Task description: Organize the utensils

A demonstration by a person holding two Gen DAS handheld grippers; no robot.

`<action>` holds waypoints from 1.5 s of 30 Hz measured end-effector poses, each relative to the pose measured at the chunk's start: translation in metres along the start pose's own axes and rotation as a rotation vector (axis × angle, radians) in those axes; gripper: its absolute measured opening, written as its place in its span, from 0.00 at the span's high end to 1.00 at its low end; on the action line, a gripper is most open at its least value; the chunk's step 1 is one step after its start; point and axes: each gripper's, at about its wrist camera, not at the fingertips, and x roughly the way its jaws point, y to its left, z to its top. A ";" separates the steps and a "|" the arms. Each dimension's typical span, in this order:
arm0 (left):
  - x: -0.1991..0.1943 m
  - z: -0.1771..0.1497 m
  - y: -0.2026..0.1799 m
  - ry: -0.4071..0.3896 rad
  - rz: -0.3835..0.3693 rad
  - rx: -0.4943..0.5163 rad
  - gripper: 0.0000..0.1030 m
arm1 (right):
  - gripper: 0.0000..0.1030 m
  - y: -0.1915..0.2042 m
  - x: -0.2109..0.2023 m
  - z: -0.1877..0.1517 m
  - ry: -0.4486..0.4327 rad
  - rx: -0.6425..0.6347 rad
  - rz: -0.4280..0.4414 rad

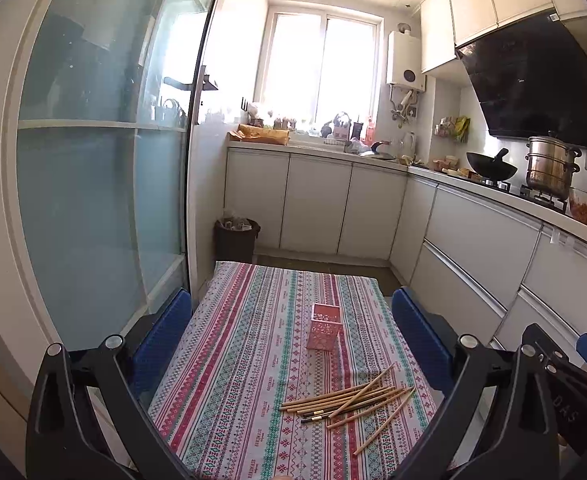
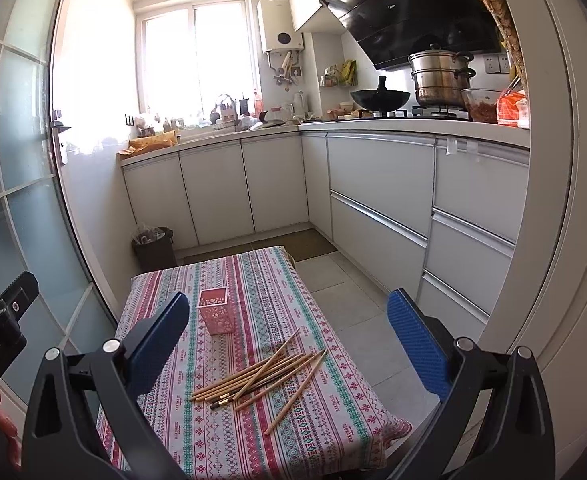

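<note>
A pink perforated holder (image 1: 324, 326) (image 2: 217, 311) stands upright on the patterned tablecloth (image 1: 233, 360) (image 2: 333, 400) of a small table. Several wooden chopsticks (image 1: 353, 400) (image 2: 261, 376) lie in a loose crossed pile nearer to me than the holder. My left gripper (image 1: 293, 344) hovers above the table, open, its blue pads (image 1: 161, 340) wide apart with nothing between them. My right gripper (image 2: 293, 344) is likewise open and holds nothing. Part of the right gripper (image 1: 565, 384) shows at the right edge of the left wrist view, and part of the left gripper (image 2: 1, 320) at the left edge of the right one.
A frosted glass sliding door (image 1: 93, 160) stands left of the table. White kitchen cabinets (image 2: 373, 184) run along the back and right, with a wok (image 2: 379, 98) and a steel pot (image 2: 439, 74) on the stove. A dark bin (image 1: 235, 236) sits beyond the table.
</note>
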 end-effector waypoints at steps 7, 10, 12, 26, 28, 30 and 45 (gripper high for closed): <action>0.001 0.001 -0.001 0.004 -0.003 -0.004 0.07 | 0.06 0.002 0.000 -0.001 0.003 -0.002 0.003; 0.001 -0.001 -0.001 0.003 -0.003 0.000 0.07 | 0.06 0.002 0.000 0.000 0.002 -0.002 0.005; 0.002 -0.001 -0.002 0.002 -0.004 0.000 0.07 | 0.06 0.002 0.000 0.001 -0.001 -0.003 0.007; 0.005 0.000 -0.006 0.008 -0.009 0.008 0.07 | 0.06 0.002 -0.001 0.004 -0.002 -0.004 0.012; 0.001 -0.007 -0.004 0.003 -0.011 0.009 0.07 | 0.06 0.002 -0.001 0.004 0.000 -0.002 0.012; 0.001 -0.008 -0.004 0.004 -0.013 0.008 0.07 | 0.06 0.001 0.000 0.004 0.002 0.002 0.014; -0.001 -0.010 -0.006 0.005 -0.014 0.018 0.07 | 0.06 -0.002 0.000 0.010 -0.011 0.013 0.013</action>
